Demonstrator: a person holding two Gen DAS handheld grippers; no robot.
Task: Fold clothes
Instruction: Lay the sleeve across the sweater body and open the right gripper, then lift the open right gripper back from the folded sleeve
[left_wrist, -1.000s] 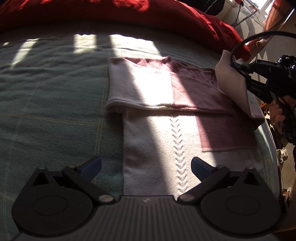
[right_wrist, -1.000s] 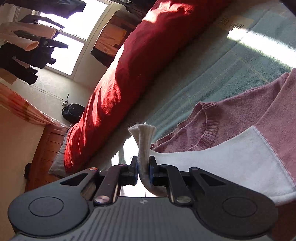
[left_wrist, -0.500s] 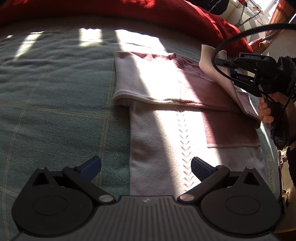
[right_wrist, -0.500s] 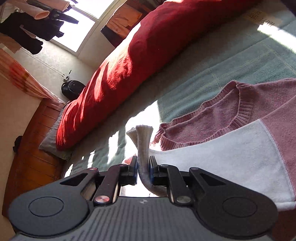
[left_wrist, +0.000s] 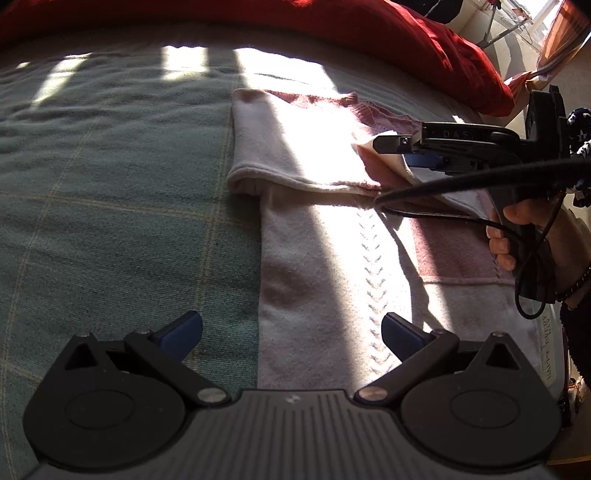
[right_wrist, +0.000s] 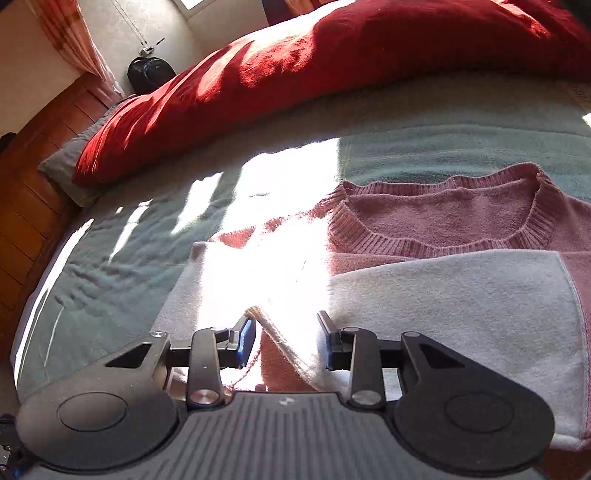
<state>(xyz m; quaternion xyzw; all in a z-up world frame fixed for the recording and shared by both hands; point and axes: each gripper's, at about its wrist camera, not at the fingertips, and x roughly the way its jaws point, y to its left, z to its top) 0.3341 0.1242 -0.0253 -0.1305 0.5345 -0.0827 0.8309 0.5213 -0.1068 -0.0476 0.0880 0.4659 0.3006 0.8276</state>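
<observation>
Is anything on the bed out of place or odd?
Nothing stands out. The sweater lies flat on the green blanket, one sleeve folded across; the right tool, jaws just opened, stands around the other cuff.

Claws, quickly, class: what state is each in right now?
Left claw: open, holding nothing.
Right claw: open, jaws just opening; white sleeve cuff of pink-and-white knitted sweater lies loose between them.

Right tongs (right_wrist: 286, 338) just opening, sleeve (right_wrist: 443, 295) between
</observation>
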